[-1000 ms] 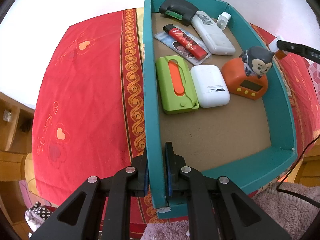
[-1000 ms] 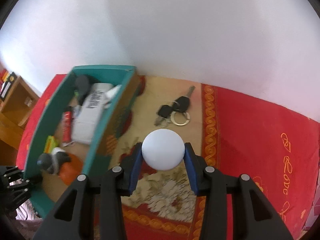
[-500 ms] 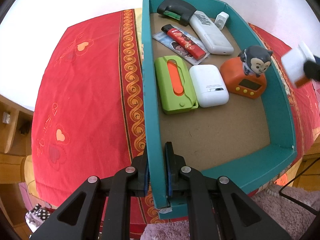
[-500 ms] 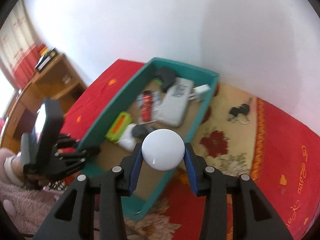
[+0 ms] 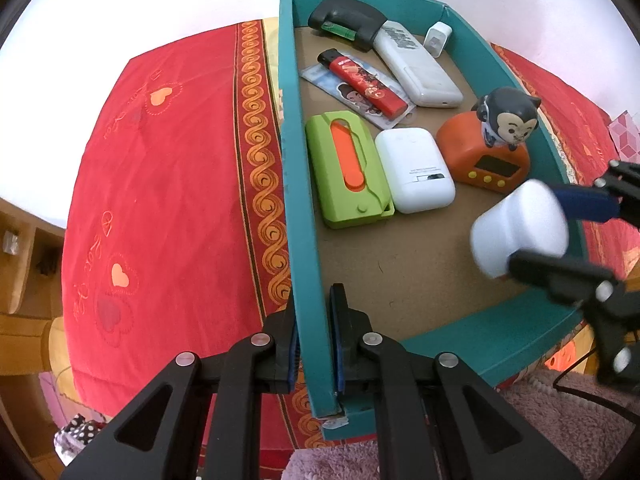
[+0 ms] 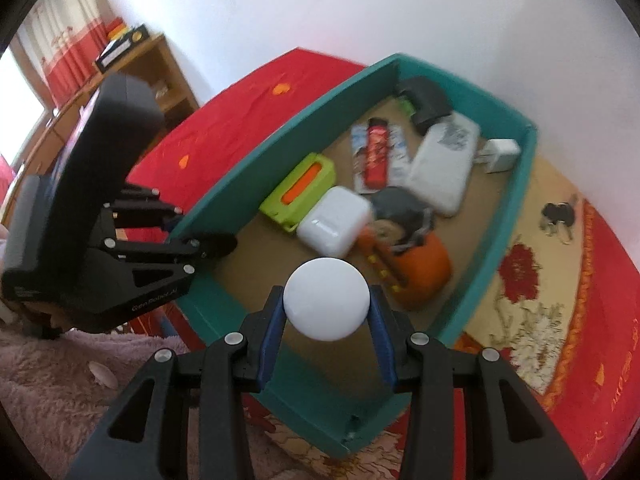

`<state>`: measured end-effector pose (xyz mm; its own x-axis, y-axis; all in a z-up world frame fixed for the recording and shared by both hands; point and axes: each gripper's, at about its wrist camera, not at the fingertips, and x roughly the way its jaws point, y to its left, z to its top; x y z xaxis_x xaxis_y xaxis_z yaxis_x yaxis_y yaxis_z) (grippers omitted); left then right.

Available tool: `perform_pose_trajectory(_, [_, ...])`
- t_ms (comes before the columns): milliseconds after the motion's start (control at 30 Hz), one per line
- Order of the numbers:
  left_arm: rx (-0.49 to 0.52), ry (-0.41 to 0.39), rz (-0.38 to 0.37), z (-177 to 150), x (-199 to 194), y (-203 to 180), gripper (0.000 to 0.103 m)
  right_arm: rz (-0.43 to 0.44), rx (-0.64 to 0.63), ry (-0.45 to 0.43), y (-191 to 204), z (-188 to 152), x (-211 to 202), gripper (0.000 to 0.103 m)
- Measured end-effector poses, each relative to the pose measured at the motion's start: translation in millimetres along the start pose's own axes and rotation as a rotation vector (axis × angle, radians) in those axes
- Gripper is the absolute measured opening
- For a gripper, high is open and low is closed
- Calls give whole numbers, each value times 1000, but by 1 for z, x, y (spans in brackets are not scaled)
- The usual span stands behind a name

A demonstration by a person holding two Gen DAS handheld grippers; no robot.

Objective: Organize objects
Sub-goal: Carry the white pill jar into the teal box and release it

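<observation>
Two grippers are at the teal box, which sits on a red patterned cloth. The left gripper is clamped on the box's long wall near its near corner, one finger outside and one inside. The right gripper grips a white round object between its blue pads, held over the near end of the box.

Open room: the brown floor at the near end of the box is bare, from the green-and-orange case and white case down to the near wall. The far half is crowded: orange clock with a monkey figure, red lighter lying on a printed card, white remote, black tool and small white plug in the far corner. A bunch of keys lies on the cloth outside the far wall, well apart from the box.

Change: a second ago the white object was held over the cloth outside the box, near the keys; it is now above the box interior. The left gripper's hold on the wall is unchanged.

Writing: the left gripper's body reads what appears to be "Gen Robot.AI" in the right wrist view. Print on the white remote and white case is too small to read
</observation>
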<state>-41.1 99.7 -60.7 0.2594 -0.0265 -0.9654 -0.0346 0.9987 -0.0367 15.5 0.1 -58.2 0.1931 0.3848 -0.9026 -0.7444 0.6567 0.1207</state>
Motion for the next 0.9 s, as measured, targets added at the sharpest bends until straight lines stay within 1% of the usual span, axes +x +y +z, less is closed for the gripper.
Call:
perform_pose_trajectory(133, [1,0,0,0,0,0,13,24,-26,17,8,1,9,40])
perform_pose_trajectory(267, [1,0,0,0,0,0,13,0,-56,39,13,-1,18,40])
perform_pose_trajectory(400, [0,0,0,0,0,0,13,3,-60,50,14,-2,25,40])
perform_pose_trajectory(900, [1,0,0,0,0,0,13,32,-113,15,27,12,36,41])
